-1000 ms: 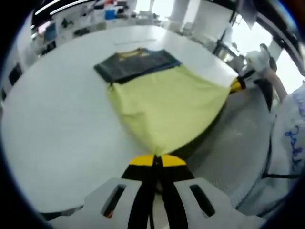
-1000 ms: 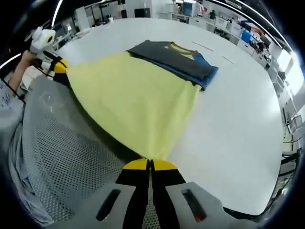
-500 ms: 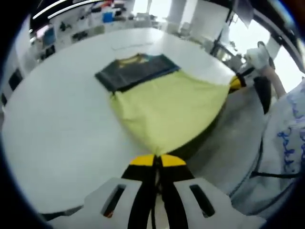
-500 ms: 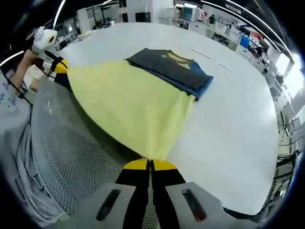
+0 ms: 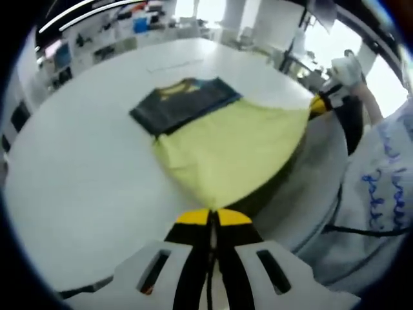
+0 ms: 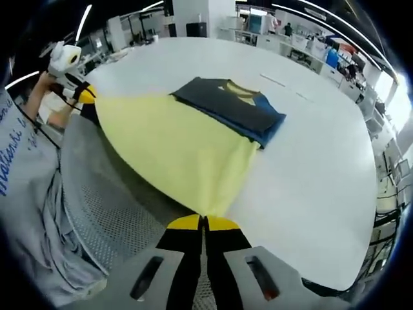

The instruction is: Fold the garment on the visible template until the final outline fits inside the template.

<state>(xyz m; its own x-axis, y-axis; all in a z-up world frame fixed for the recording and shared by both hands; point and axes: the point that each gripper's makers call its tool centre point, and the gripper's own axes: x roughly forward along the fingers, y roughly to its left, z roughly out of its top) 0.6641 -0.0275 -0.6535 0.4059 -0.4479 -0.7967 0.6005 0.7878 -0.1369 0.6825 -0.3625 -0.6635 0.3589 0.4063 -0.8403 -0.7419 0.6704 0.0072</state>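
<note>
On the round white table [image 5: 77, 168], both tools pinch corners of a yellow fabric garment [image 5: 226, 148]: left tool [image 5: 213, 216] at 6 o'clock, right tool [image 6: 202, 221] likewise; its dark blue part [image 6: 226, 103] lies at 12.

An open-plan lab or workshop hall.

A very large round white table [image 6: 322, 161] stands in the middle. Beyond its far edge run rows of cluttered white workbenches [image 5: 122, 29] loaded with equipment and blue boxes [image 6: 333, 53]. Long strip lights [image 5: 77, 10] hang overhead, white columns [image 5: 271, 22] rise behind the table, and bright windows [image 5: 393, 77] line one side.
</note>
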